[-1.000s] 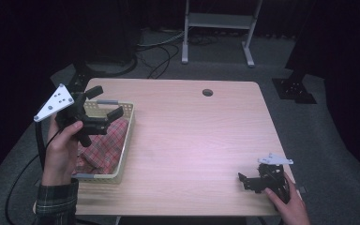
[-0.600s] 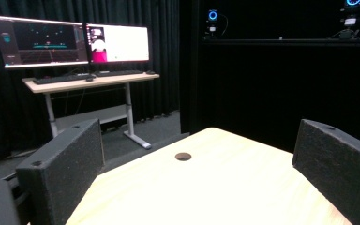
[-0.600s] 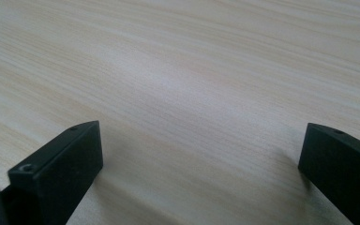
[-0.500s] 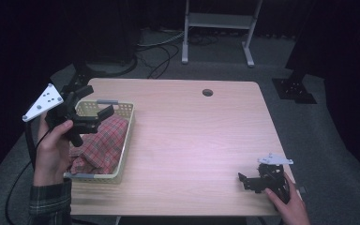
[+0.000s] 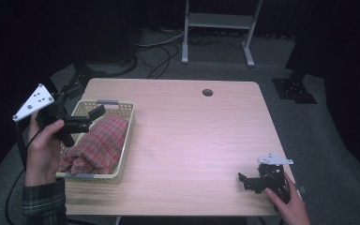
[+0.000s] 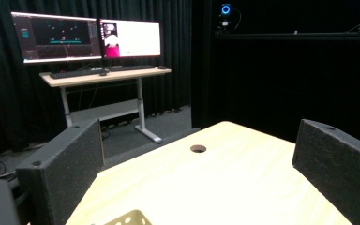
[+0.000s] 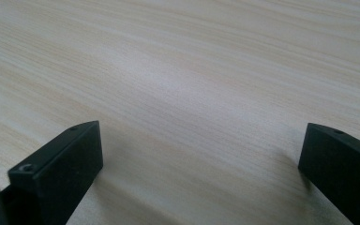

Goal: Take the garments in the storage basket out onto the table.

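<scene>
Resting low on the pale wooden bench, the right gripper has empty jaws spread wide; the left gripper, equally open and empty, hangs above one red plaid folded cloth lying below its jaws in one cream perforated plastic basket. Dropping carelessly, those jaws could snag the rim and tip the basket, or pinch only a loose fold.

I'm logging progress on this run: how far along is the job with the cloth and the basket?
Looks nearly done: the plaid cloth lies bunched inside the basket. Nothing is in hand: the left gripper is raised beside the basket, jaws open and empty, and the right gripper rests open on the table. What seems left, at most, is setting the left gripper down.
</scene>
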Available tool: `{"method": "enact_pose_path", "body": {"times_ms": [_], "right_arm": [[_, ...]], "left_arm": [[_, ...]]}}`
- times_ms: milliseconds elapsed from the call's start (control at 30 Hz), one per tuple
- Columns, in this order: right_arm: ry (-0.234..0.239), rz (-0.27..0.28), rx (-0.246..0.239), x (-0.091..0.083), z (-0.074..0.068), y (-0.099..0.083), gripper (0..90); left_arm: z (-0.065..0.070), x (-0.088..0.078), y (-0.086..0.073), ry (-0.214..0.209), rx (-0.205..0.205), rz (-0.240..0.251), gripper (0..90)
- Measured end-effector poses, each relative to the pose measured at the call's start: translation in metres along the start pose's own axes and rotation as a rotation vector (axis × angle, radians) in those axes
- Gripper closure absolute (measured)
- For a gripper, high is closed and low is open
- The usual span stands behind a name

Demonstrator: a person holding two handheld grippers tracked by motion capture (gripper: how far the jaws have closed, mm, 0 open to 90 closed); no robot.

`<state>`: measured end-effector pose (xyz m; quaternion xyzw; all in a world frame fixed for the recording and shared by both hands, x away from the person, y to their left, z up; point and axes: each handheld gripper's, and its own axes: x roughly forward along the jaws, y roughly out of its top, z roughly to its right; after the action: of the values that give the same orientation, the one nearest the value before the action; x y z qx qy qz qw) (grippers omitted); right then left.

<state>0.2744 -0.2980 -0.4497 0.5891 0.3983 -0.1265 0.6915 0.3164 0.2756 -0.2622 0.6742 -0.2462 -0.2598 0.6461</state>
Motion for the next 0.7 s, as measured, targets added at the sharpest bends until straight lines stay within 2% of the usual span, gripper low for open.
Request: {"method": "enact_pose_path", "body": {"times_ms": [267, 700], "right_arm": [[0.0, 0.0, 0.0, 0.0, 0.0, 0.0, 0.0], [0.0, 0.0, -0.002, 0.0, 0.0, 0.0, 0.0]], "left_arm": [[-0.008, -0.004, -0.002, 0.016, -0.008, -0.015, 2.2], [-0.023, -0.019, -0.005, 0.066, -0.043, -0.092, 2.2]]}}
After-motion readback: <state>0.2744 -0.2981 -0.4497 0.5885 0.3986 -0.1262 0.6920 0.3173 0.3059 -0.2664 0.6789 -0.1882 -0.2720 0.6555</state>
